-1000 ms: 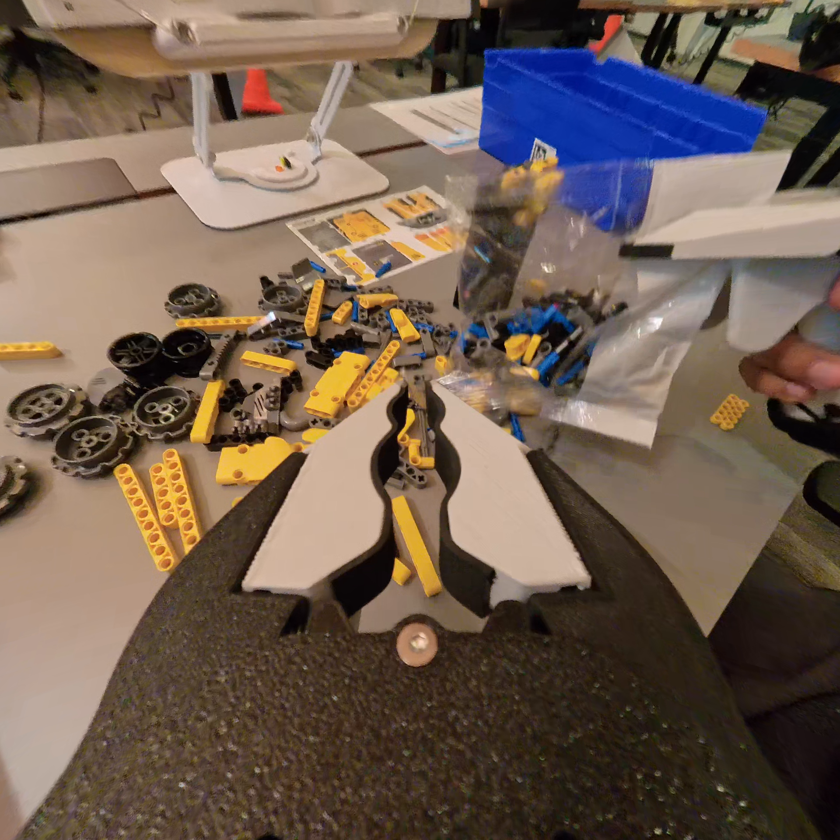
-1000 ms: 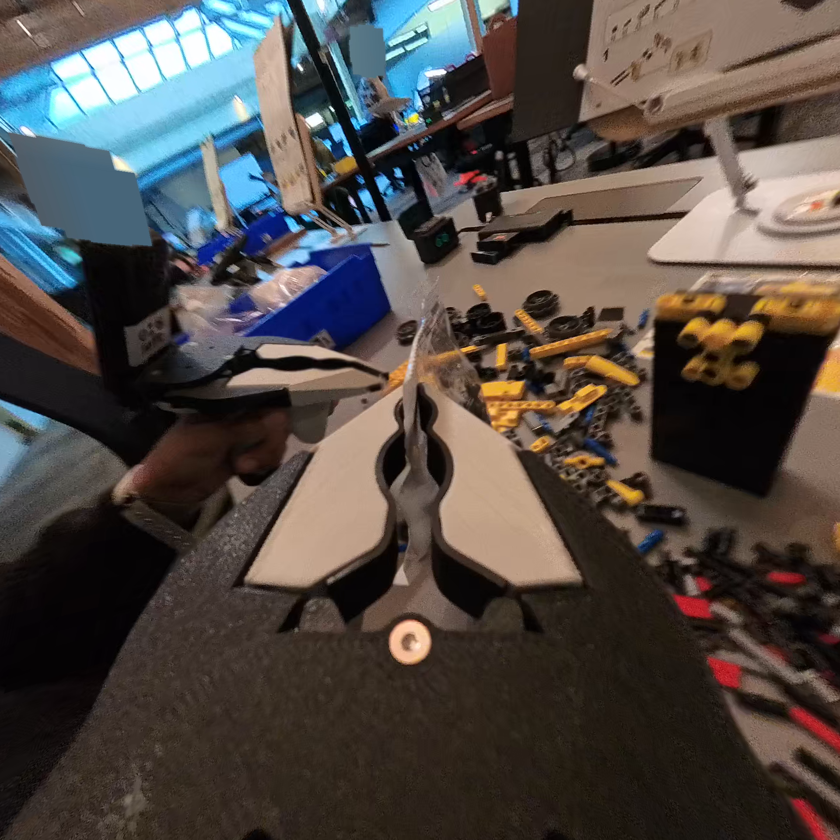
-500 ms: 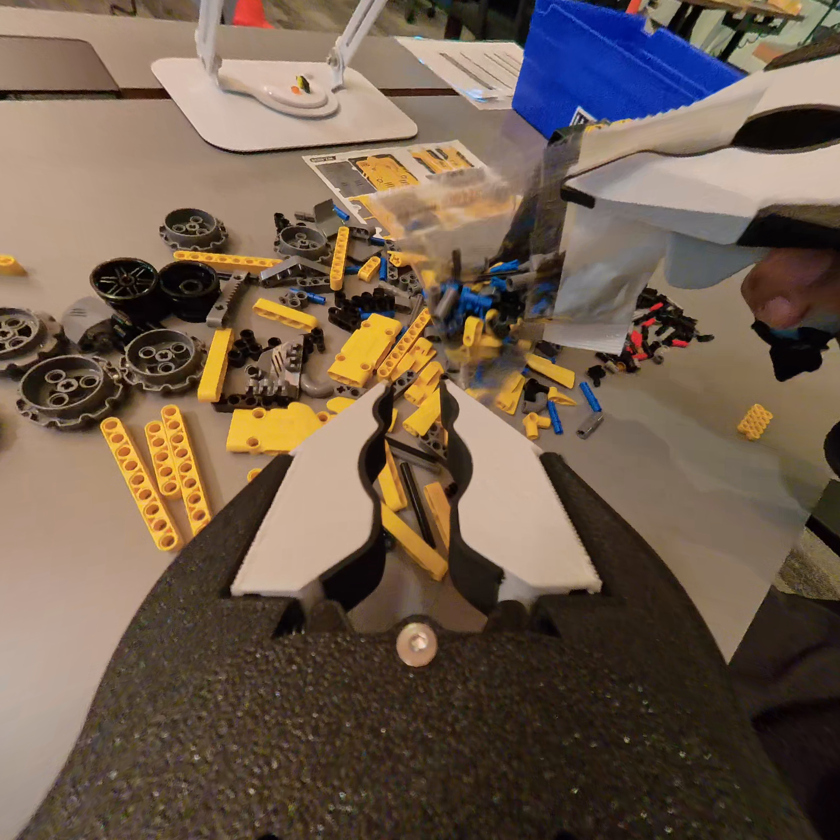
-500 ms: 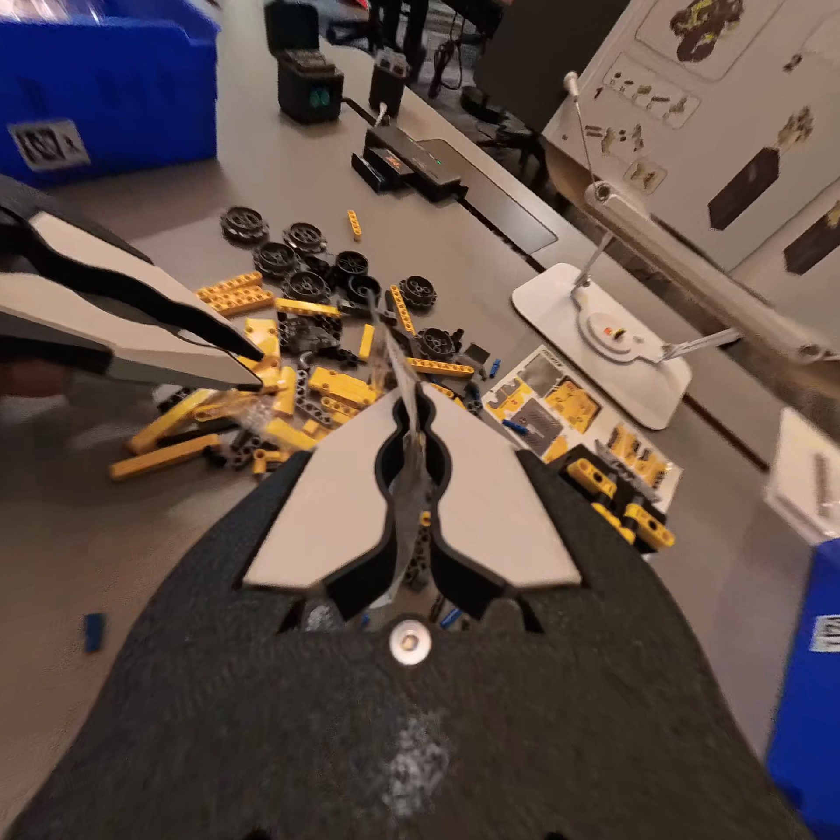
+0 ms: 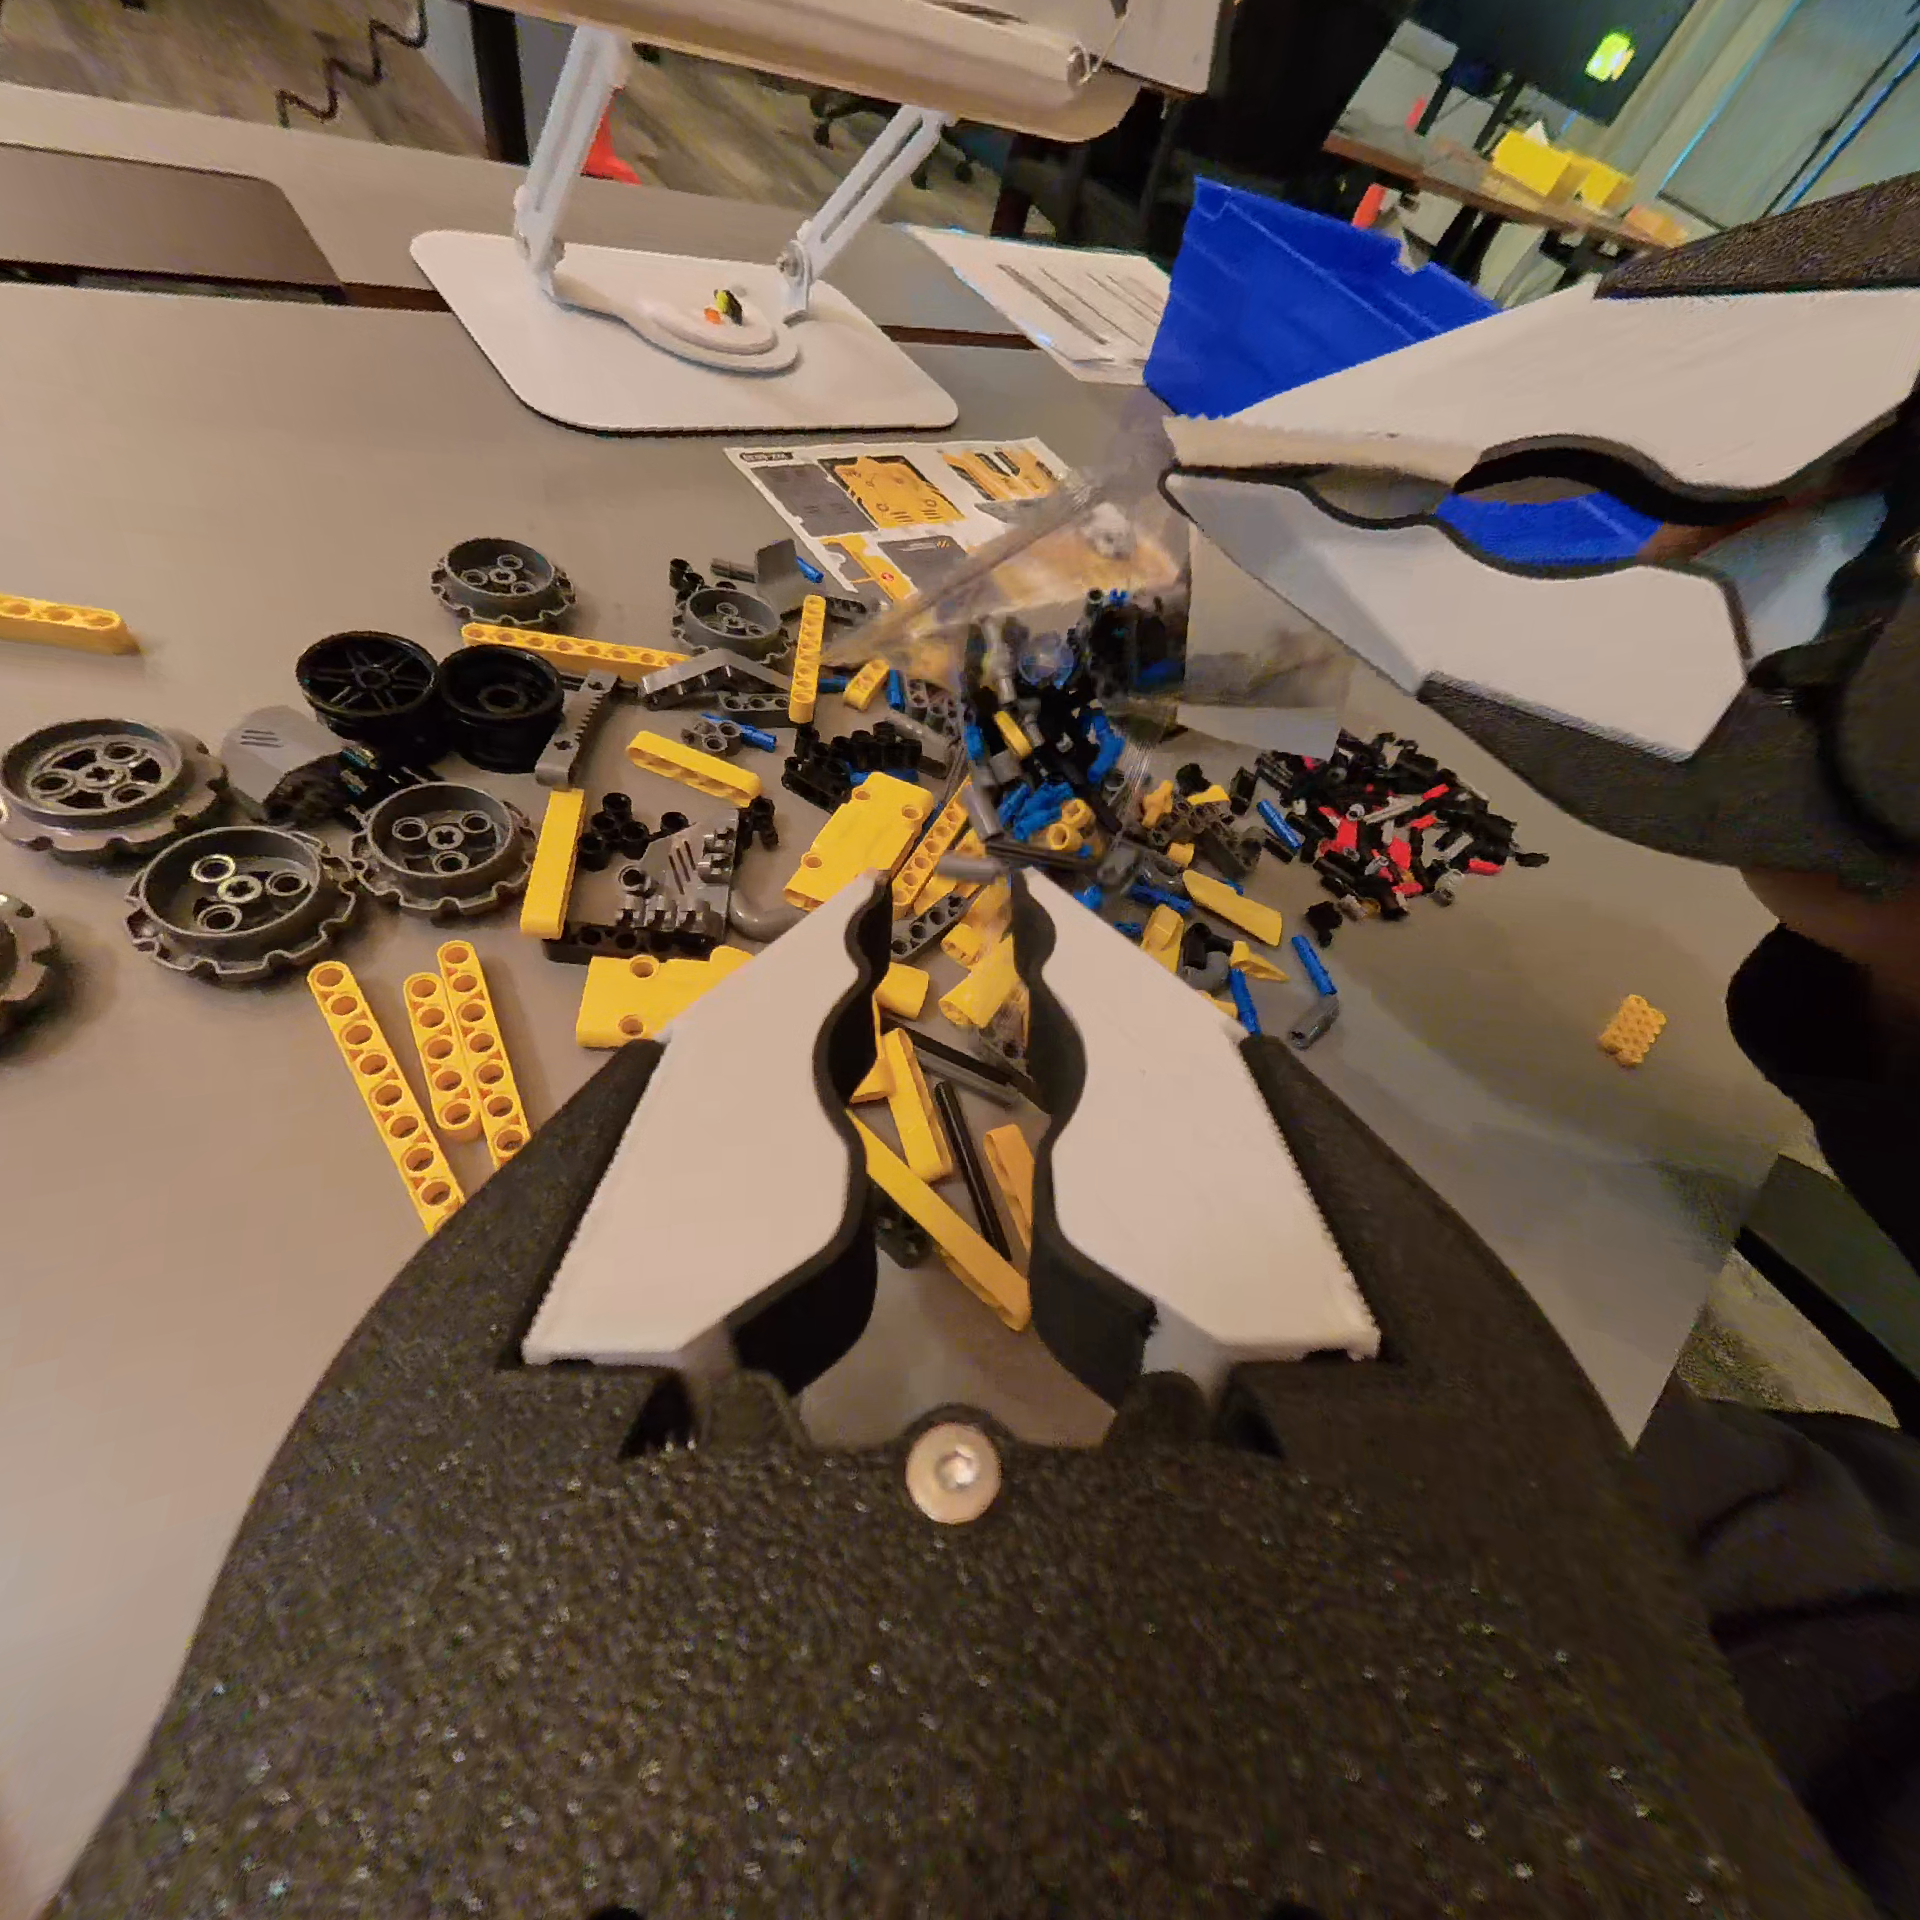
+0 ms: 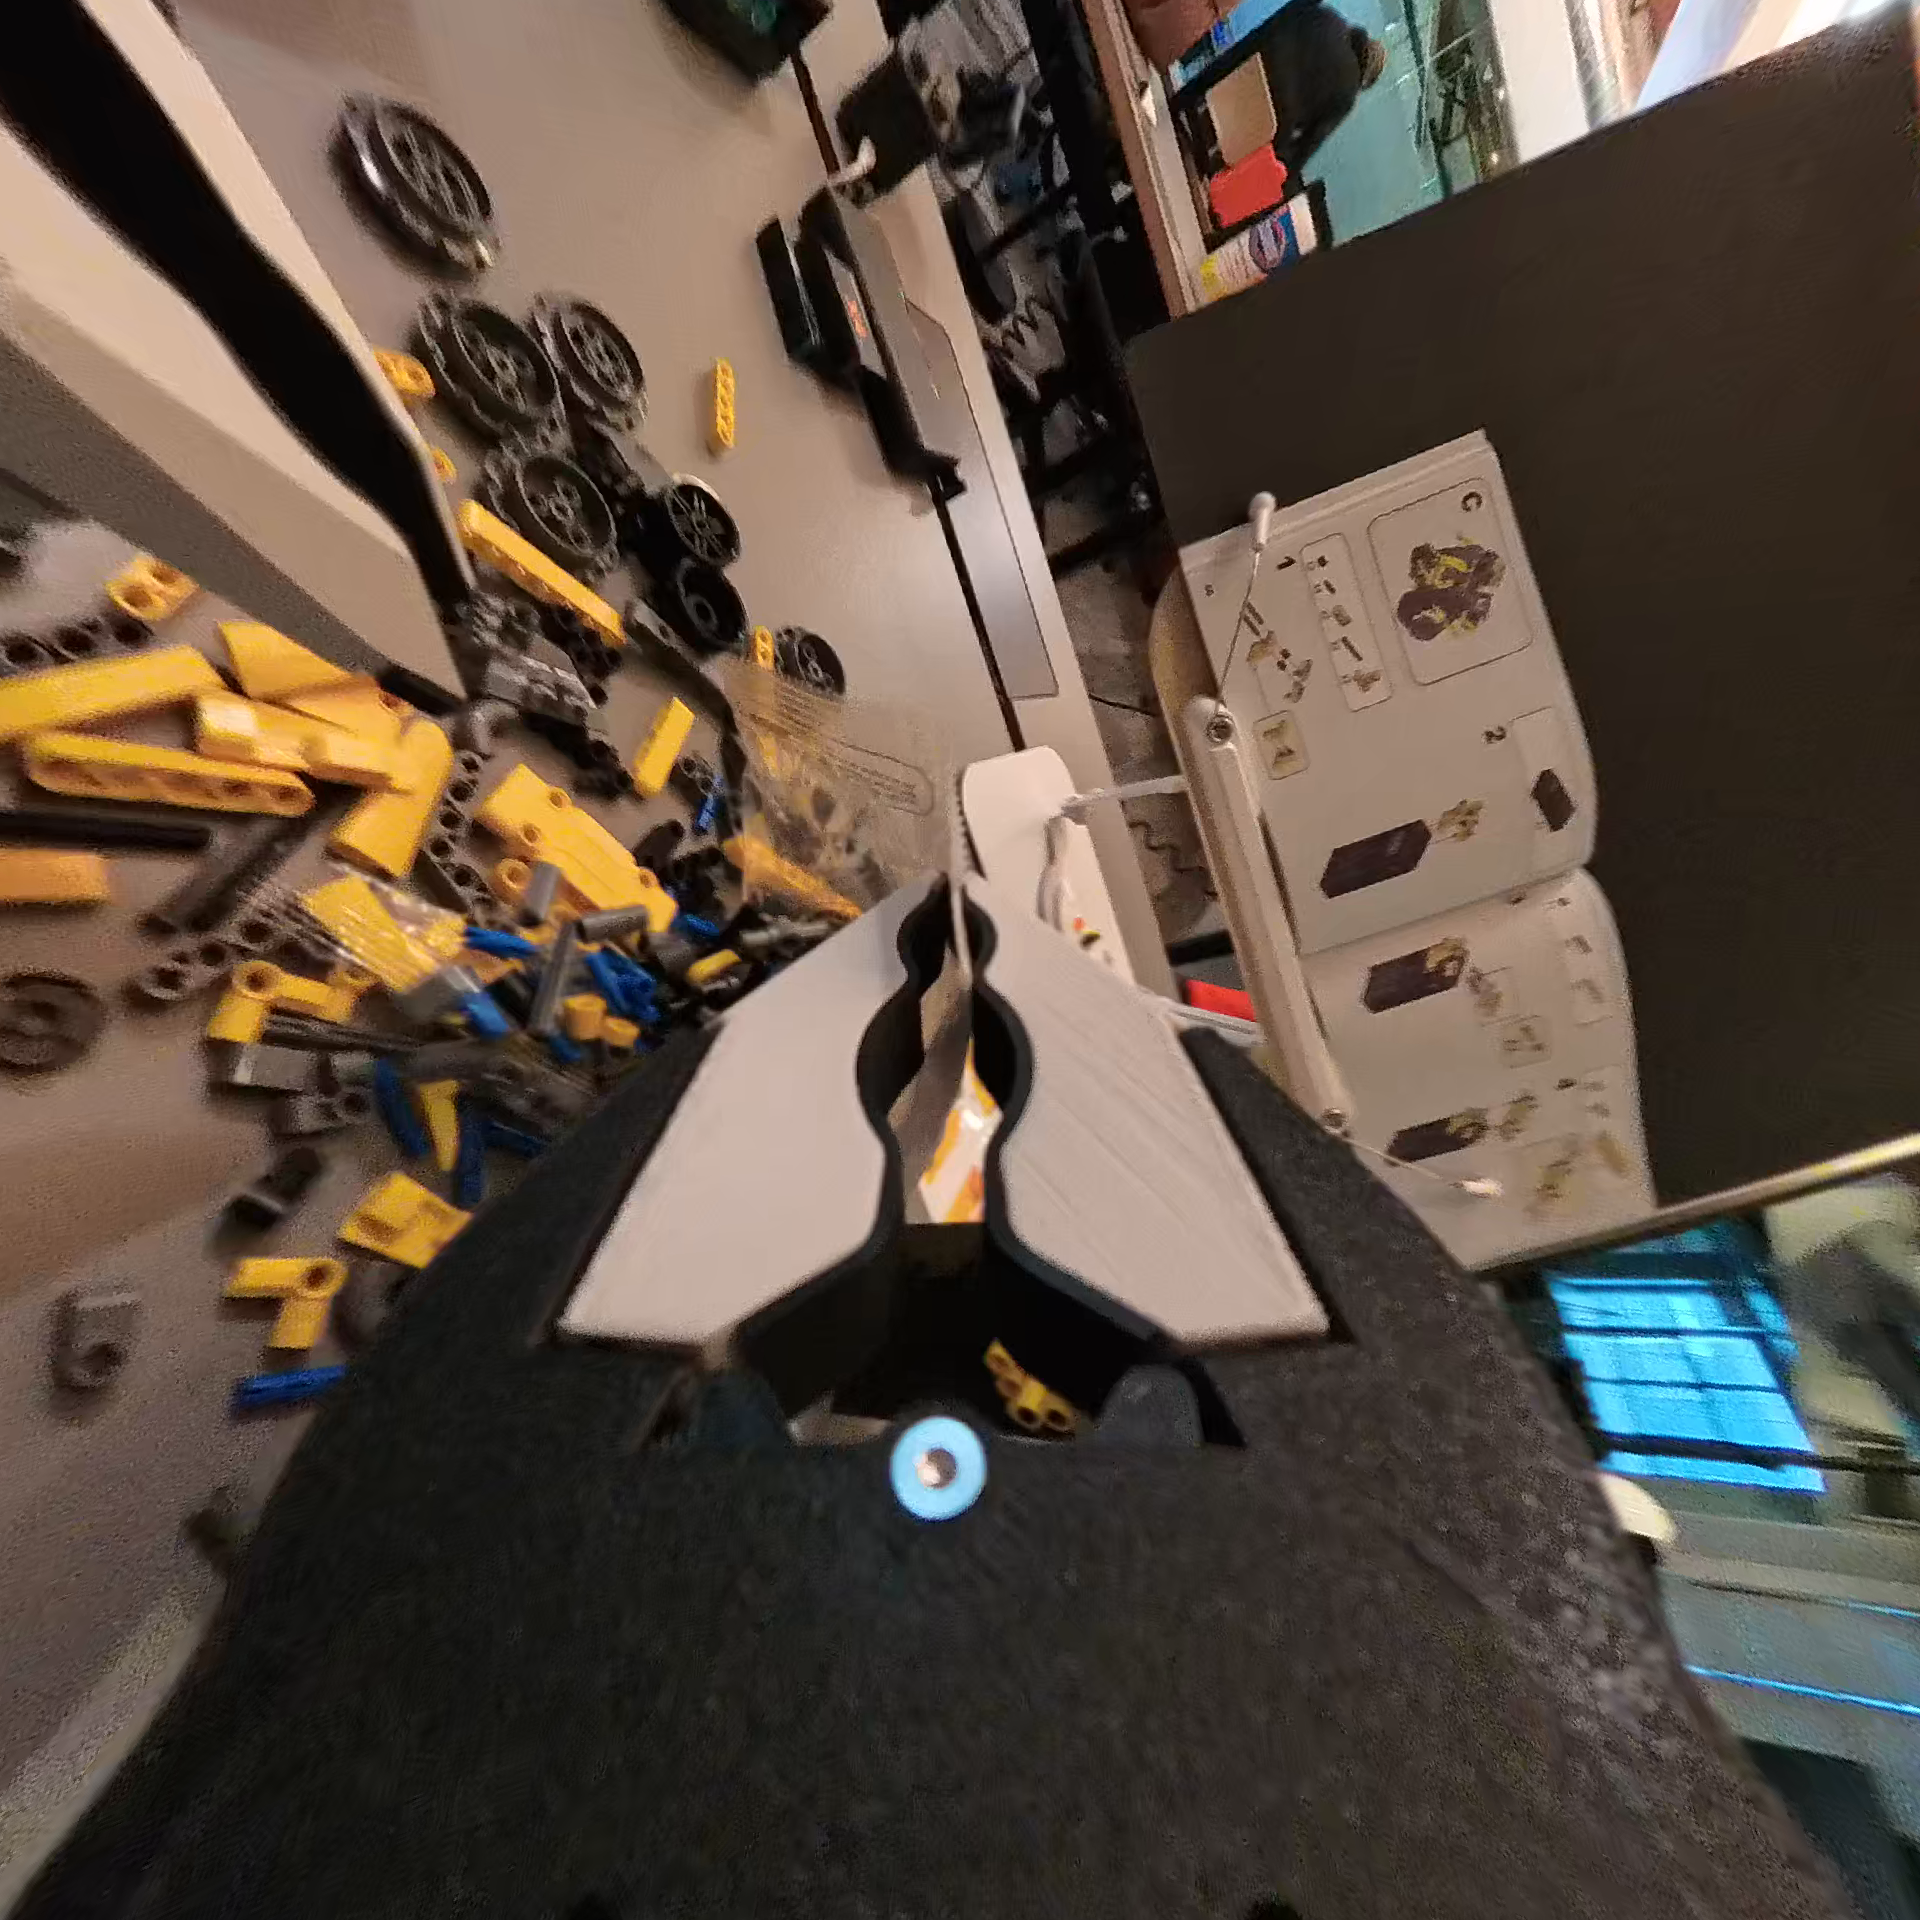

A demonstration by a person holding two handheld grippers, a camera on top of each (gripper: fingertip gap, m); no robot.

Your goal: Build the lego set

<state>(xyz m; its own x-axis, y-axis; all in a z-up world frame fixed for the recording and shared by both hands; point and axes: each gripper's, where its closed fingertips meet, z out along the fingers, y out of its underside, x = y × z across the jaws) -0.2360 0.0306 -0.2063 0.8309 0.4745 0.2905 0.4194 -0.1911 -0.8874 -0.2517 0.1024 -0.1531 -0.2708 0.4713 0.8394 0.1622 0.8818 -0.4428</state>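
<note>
Over the parts pile (image 5: 997, 831), my right gripper (image 5: 1169, 468) stays clenched on the clear bag (image 5: 1049, 613), now upended and nearly emptied; my left gripper (image 5: 951, 894) hovers parted, holding nothing.

Right wrist view was motion-blurred: small blue, grey and yellow parts (image 6: 540, 997) smeared, individual shapes unreadable. Clear plastic bag (image 5: 1049, 613) was blurred in the left view too; its contents couldn't be sorted out. Bag (image 6: 961, 1039) edge ran between the right gripper (image 6: 958, 883) fingers, lower part hidden behind them. Left gripper (image 6: 447, 623) was cut by the frame's left edge. Right gripper (image 5: 1169, 457) body ran off the right edge. Blue bin (image 5: 1278, 301) was half hidden behind it. Yellow beams (image 5: 935, 1174) were partly covered by the left gripper (image 5: 951, 883) fingers.
</note>
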